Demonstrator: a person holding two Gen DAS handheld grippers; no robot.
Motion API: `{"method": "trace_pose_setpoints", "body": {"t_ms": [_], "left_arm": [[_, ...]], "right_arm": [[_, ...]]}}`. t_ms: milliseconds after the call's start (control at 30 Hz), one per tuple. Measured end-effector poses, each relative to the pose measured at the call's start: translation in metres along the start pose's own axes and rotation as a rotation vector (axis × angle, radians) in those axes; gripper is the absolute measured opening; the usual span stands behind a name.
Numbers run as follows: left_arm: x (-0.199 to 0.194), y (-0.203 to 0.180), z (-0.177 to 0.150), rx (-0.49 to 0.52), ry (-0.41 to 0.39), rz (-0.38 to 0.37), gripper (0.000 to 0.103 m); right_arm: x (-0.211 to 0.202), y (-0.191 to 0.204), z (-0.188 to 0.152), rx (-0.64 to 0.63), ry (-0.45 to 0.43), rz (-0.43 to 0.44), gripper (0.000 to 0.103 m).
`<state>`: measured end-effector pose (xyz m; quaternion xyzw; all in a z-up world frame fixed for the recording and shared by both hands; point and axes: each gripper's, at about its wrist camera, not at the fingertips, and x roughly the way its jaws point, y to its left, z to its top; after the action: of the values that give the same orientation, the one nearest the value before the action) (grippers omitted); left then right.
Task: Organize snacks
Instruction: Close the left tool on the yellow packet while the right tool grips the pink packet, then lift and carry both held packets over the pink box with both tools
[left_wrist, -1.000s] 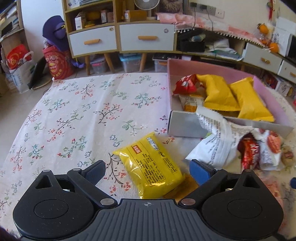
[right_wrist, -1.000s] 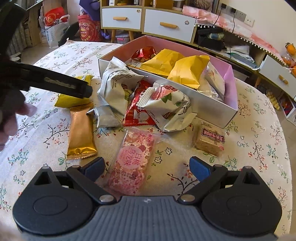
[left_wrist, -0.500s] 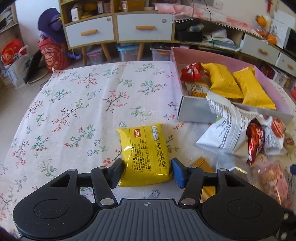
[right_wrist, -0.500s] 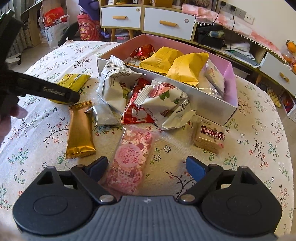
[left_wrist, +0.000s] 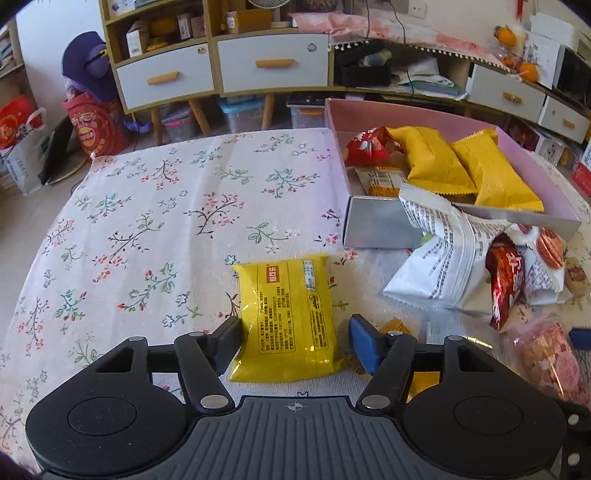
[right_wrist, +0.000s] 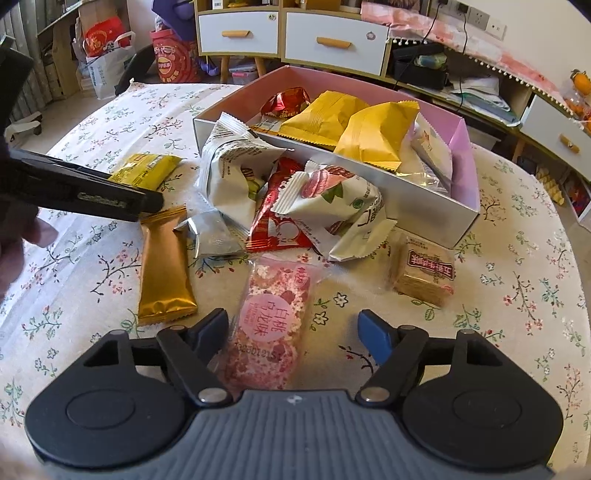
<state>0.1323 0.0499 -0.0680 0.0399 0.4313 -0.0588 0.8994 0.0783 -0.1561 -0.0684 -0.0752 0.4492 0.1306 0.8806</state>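
Observation:
A yellow snack packet (left_wrist: 288, 314) lies flat on the flowered tablecloth, between the jaws of my left gripper (left_wrist: 294, 328). Those jaws are opening: the black pad rests at the packet's left edge and the blue pad stands slightly off its right edge. In the right wrist view a pink packet (right_wrist: 271, 314) lies between the jaws of my right gripper (right_wrist: 293, 318), which are closing. Its black pad is near the packet's left side and its blue pad is well clear. A pink box (right_wrist: 424, 206) behind holds yellow and red packets.
Loose snacks lie in front of the box: a gold bar (right_wrist: 164, 273), white packets (right_wrist: 236, 173), a red packet (right_wrist: 273, 221), a brown biscuit pack (right_wrist: 424, 273). A hand (right_wrist: 22, 236) shows at the left edge. Drawer cabinets (left_wrist: 273, 62) stand beyond the table.
The left jaws closed in around the yellow packet, which turned straight, then widened a little. The right jaws narrowed steadily around the pink packet. Neither packet has left the cloth.

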Motion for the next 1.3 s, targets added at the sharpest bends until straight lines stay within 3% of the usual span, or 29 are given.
{"method": "trace_pose_setpoints", "body": {"t_ms": [100, 300, 700, 1300], "left_arm": [[-0.001, -0.001, 0.000, 0.003, 0.001, -0.013, 0.055], [-0.006, -0.005, -0.001, 0.026, 0.016, -0.019, 0.049], [-0.021, -0.003, 0.001, 0.010, 0.025, -0.025, 0.048], [-0.052, -0.016, 0.042, -0.024, -0.086, -0.078, 0.047]], "right_arm": [[-0.001, -0.001, 0.000, 0.006, 0.005, 0.026, 0.065], [-0.007, 0.005, 0.001, -0.026, 0.006, 0.049, 0.031], [-0.026, 0.006, 0.007, -0.043, -0.022, 0.054, 0.029], [-0.056, -0.041, 0.037, 0.119, -0.132, 0.005, 0.029]]}}
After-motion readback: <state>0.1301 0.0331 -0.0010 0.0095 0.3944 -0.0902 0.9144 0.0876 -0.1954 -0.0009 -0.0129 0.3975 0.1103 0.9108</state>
